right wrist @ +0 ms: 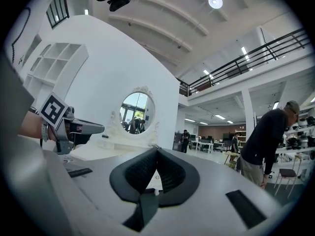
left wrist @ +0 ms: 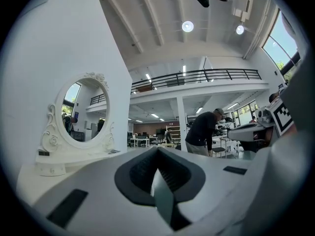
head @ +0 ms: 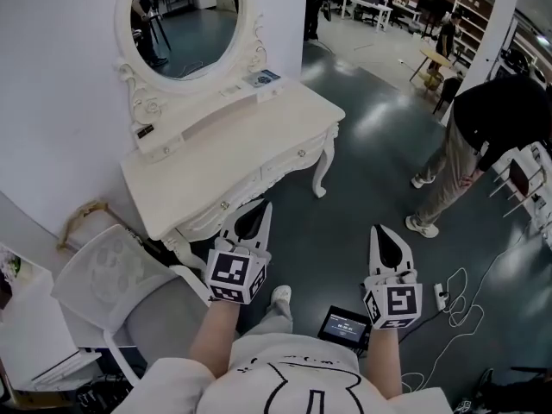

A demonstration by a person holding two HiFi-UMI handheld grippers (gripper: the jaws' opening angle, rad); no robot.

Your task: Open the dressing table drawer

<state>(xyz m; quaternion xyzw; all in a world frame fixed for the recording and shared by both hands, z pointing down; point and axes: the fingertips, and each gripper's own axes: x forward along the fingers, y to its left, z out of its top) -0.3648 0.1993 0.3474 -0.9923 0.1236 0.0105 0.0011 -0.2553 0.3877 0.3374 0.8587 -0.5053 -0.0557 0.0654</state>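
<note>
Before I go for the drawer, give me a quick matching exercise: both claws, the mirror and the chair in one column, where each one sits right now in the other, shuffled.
Things
1. left claw
2. right claw
3. oval mirror
4. white chair

Places
A. standing at the back of the dressing table
B. over the dark floor, apart from the table
C. shut, tip close to the drawer front
D. low left in the head view, beside the table's end

Pairs: 1-C, 2-B, 3-A, 4-D
</note>
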